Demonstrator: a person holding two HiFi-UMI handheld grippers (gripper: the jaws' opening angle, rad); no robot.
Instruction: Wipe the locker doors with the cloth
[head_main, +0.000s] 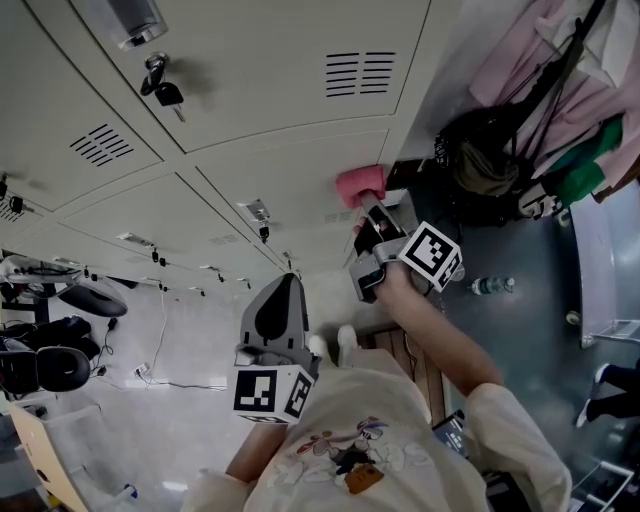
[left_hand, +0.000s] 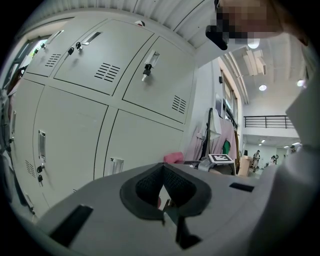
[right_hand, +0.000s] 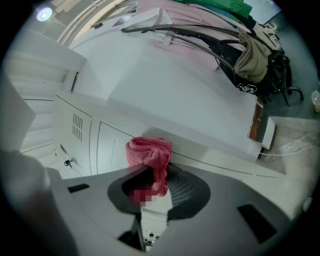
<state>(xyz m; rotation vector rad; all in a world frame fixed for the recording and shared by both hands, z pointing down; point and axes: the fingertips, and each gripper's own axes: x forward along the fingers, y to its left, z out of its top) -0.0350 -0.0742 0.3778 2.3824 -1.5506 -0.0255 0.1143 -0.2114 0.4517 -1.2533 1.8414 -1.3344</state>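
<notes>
Pink cloth (right_hand: 149, 155) pinched in your right gripper (right_hand: 152, 176) fingers, bunched at locker door (head_main: 300, 170), probably touching. Left gripper (left_hand: 164, 175) fingers pressed together, empty, hanging clear of doors. Risk: shallow bite on cloth; hard drag over door seam or key (head_main: 165, 93) could pull it free.

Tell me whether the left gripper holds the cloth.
No, the left gripper is shut on nothing; the pink cloth is clamped in the right gripper.
</notes>
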